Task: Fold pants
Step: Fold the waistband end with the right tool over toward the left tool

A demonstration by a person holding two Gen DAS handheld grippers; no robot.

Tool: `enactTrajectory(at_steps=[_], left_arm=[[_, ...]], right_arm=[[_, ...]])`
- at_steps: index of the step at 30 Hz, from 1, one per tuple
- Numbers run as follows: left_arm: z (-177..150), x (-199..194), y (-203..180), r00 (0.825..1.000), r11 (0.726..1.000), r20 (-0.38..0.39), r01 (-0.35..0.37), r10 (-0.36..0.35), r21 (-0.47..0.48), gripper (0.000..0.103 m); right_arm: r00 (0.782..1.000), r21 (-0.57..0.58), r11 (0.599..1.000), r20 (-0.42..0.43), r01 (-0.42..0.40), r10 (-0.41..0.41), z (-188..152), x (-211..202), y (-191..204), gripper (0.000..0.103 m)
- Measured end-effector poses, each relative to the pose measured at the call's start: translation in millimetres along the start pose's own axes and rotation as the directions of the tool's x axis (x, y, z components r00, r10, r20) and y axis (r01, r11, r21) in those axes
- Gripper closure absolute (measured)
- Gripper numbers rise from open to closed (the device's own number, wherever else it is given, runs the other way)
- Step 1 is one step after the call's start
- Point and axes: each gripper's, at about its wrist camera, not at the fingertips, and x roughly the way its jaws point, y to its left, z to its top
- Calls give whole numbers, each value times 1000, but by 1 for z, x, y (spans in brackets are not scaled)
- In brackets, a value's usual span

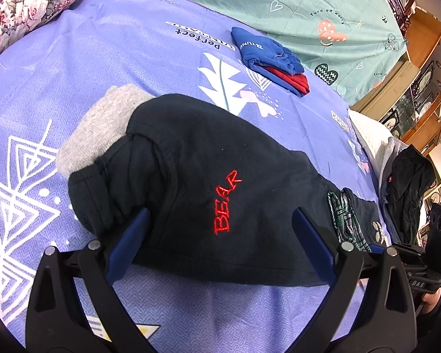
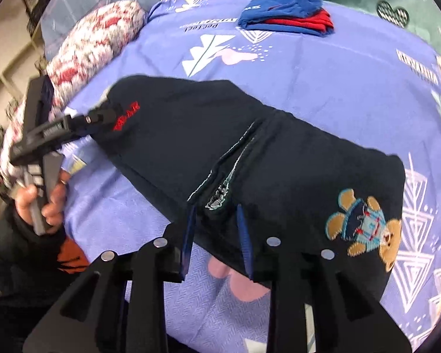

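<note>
Black pants (image 1: 208, 161) with a red "BEAR" stitching and a bear patch (image 2: 364, 229) lie folded on the purple bedsheet (image 1: 73, 67); they also show in the right wrist view (image 2: 220, 135). A grey fleece lining (image 1: 103, 123) shows at their far left end. My left gripper (image 1: 220, 223) is open, its blue fingers (image 1: 132, 235) astride the near edge of the pants by the "BEAR" text. My right gripper (image 2: 216, 220) is partly open, its fingers (image 2: 244, 235) either side of the pants' near edge at the waistband.
A folded blue and red garment (image 1: 273, 61) lies farther back on the sheet. A floral pillow (image 1: 29, 6) is at the far left. A teal sheet (image 1: 308, 6) lies behind. A dark garment pile (image 1: 408, 188) and wooden cabinets (image 1: 420, 88) are at the right.
</note>
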Motion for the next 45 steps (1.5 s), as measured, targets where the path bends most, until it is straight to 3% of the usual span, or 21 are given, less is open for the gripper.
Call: enactTrajectory(at_steps=[4, 7, 8, 11, 16, 20, 22, 30, 35, 38, 41, 45], left_arm=[[0, 0, 0, 1000, 1000, -2, -6, 6, 4, 5], [0, 0, 0, 1000, 1000, -2, -5, 5, 2, 5], [0, 0, 0, 1000, 1000, -2, -6, 6, 3, 5], [-1, 0, 0, 1000, 1000, -1, -6, 6, 4, 5], [-1, 0, 0, 1000, 1000, -1, -4, 4, 2, 5], [-1, 0, 0, 1000, 1000, 0, 1, -1, 0, 5], [-1, 0, 0, 1000, 1000, -1, 1, -1, 0, 5], [-1, 1, 1, 1000, 1000, 1, 0, 0, -2, 5], [-1, 1, 0, 1000, 1000, 1, -3, 3, 1, 5], [-1, 0, 1, 1000, 1000, 2, 2, -2, -3, 5], [-2, 0, 1, 1000, 1000, 2, 3, -3, -3, 5], [-2, 0, 2, 1000, 1000, 4, 8, -8, -6, 5]], right_arm=[[1000, 38, 999, 6, 1, -1, 0, 1, -9, 74], [999, -15, 999, -16, 37, -37, 2, 14, 0, 76], [999, -24, 999, -20, 45, -45, 3, 17, 2, 85], [998, -53, 997, 8, 56, -55, 7, 14, 9, 95], [997, -48, 999, 77, 14, -10, 20, -10, 12, 95], [999, -71, 997, 34, 11, -9, 20, 7, 19, 95], [999, -80, 996, -10, 41, -42, 13, 26, 17, 94], [998, -138, 989, -11, 61, -63, 5, 30, 25, 79], [986, -198, 967, -5, 161, -165, 4, 35, 38, 69], [986, -227, 961, -18, 160, -168, 1, 36, 45, 42], [982, -245, 953, -14, 177, -186, -2, 40, 48, 42], [988, -182, 972, -16, 150, -155, 3, 39, 40, 50]])
